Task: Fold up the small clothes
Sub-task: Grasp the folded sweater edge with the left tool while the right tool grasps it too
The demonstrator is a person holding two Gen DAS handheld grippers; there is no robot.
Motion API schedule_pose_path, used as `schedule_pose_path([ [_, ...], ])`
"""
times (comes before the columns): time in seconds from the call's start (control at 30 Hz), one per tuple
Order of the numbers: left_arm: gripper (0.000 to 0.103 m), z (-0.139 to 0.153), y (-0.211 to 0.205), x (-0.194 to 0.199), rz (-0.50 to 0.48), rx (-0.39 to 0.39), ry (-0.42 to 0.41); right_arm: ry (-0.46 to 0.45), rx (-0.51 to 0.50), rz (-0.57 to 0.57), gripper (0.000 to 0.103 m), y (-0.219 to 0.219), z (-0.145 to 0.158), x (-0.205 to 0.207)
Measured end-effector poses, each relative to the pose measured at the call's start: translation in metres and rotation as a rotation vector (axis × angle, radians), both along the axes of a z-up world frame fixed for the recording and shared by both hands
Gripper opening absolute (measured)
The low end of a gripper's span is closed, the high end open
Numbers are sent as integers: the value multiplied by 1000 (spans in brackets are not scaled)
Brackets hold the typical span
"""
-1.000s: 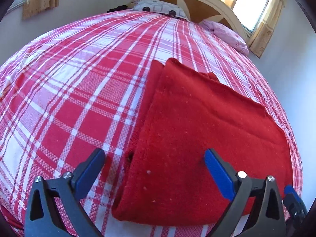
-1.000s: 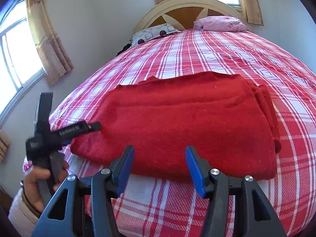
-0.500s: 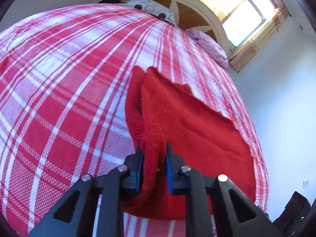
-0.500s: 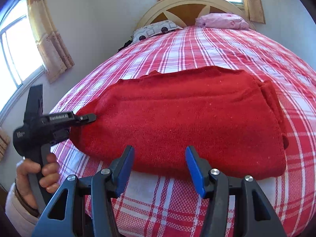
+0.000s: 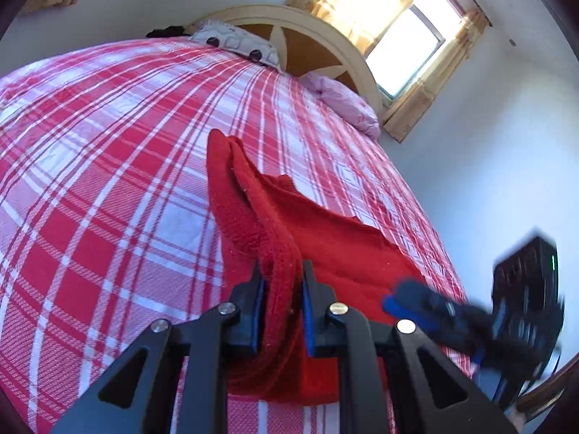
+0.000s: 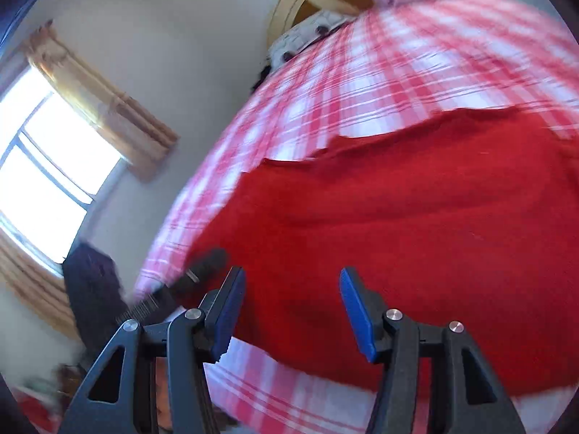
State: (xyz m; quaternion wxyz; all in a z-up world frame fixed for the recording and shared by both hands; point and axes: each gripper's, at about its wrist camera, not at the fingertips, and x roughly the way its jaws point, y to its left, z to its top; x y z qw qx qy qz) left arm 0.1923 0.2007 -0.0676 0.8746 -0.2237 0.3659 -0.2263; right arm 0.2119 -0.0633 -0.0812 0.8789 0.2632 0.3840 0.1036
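A folded red knitted garment (image 5: 343,253) lies on the red-and-white checked bed cover (image 5: 108,181). My left gripper (image 5: 281,289) is shut on the garment's near left edge, whose thick fold rises between the blue pads and stands lifted off the cover. In the right wrist view the same red garment (image 6: 398,217) fills the middle, blurred. My right gripper (image 6: 289,307) is open just in front of the garment's near edge, nothing between its fingers. It also shows as a blurred dark shape, the right gripper (image 5: 434,311), low on the right of the left wrist view.
A cream headboard (image 5: 325,36) with a patterned pillow (image 5: 239,39) and a pink pillow (image 5: 343,105) stands at the far end of the bed. Curtained windows (image 5: 409,43) (image 6: 47,181) flank the bed. The white wall (image 5: 488,162) runs close along the bed's right side.
My left gripper closed on the garment's left edge and lifted it into a raised ridge. My right gripper swung quickly leftward along the near edge, still open; its view is now tilted and blurred.
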Motion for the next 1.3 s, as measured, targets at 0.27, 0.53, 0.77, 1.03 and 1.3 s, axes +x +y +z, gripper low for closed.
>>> schedule_pose_path([
  [0.27,18,4,-36,-13,-85,48,-100,48,23,106,57,23,15,49],
  [0.53,18,2,-54,-18,-133,145,-144,128,-110,174,57,37,1,69],
  [0.77,18,3,-63,-14,-158,225,-131,140,-215,167,57,38,-15,80],
  [1.03,18,0,-67,-9,-165,240,-103,121,-201,192,19,26,-24,99],
  [1.3,18,14,-80,-16,-188,235,-138,18,-157,161,16,7,0,77],
])
